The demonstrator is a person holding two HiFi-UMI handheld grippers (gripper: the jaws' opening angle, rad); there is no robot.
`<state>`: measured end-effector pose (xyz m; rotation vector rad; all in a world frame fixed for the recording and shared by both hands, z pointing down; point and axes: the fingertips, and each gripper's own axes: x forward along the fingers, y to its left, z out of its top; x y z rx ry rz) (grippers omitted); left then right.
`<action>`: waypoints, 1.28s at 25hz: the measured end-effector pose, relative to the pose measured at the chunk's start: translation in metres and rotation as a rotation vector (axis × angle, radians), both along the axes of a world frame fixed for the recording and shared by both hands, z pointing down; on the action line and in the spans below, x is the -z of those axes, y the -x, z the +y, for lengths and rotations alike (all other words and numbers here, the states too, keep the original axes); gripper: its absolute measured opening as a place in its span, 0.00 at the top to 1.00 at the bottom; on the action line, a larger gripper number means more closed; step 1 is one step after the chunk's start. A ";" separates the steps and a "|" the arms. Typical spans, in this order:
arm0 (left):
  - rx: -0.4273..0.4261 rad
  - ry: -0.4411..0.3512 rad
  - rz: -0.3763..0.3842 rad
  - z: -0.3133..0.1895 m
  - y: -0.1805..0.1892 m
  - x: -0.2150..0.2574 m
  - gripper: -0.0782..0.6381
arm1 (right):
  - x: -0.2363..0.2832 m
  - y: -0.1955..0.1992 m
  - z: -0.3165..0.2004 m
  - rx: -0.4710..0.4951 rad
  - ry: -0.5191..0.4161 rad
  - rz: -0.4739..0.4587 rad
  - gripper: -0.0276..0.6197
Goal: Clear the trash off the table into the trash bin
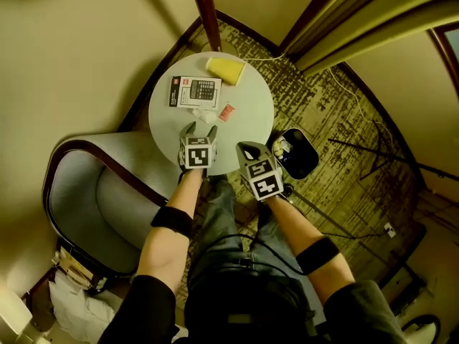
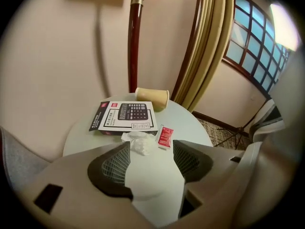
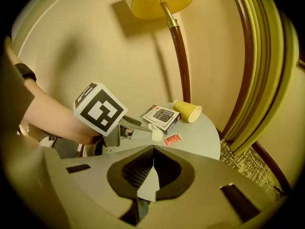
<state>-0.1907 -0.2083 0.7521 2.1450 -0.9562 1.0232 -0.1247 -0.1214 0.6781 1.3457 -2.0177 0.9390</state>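
A crumpled white tissue (image 1: pixel 204 115) and a red packet (image 1: pixel 226 112) lie on the round grey table (image 1: pixel 252 95), near its middle. Behind them are a calculator box (image 1: pixel 195 92) and a yellow paper cup (image 1: pixel 226 69) on its side. My left gripper (image 1: pixel 200 130) is open, its jaws spread just short of the tissue (image 2: pixel 139 141), with the packet (image 2: pixel 165 137) to the right of it. Nothing is between the pads. My right gripper (image 1: pixel 246 149) is shut and empty over the table's near edge, beside the left one.
A black trash bin (image 1: pixel 296 153) with some rubbish in it stands on the patterned carpet to the right of the table. A grey armchair (image 1: pixel 93 192) is at the left. A floor lamp's pole (image 1: pixel 204 9) rises behind the table, curtains (image 1: pixel 358 13) hang at the right.
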 end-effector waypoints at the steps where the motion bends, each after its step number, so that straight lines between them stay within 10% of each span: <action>1: 0.000 0.005 -0.007 -0.004 0.000 -0.007 0.49 | -0.003 -0.001 -0.001 -0.007 0.002 -0.002 0.96; 19: -0.059 0.042 -0.145 -0.025 -0.007 -0.089 0.50 | -0.059 -0.037 0.019 -0.112 0.065 0.002 0.96; 32: -0.033 0.002 -0.163 -0.025 0.000 -0.069 0.79 | -0.048 -0.043 0.018 -0.125 0.050 0.005 0.96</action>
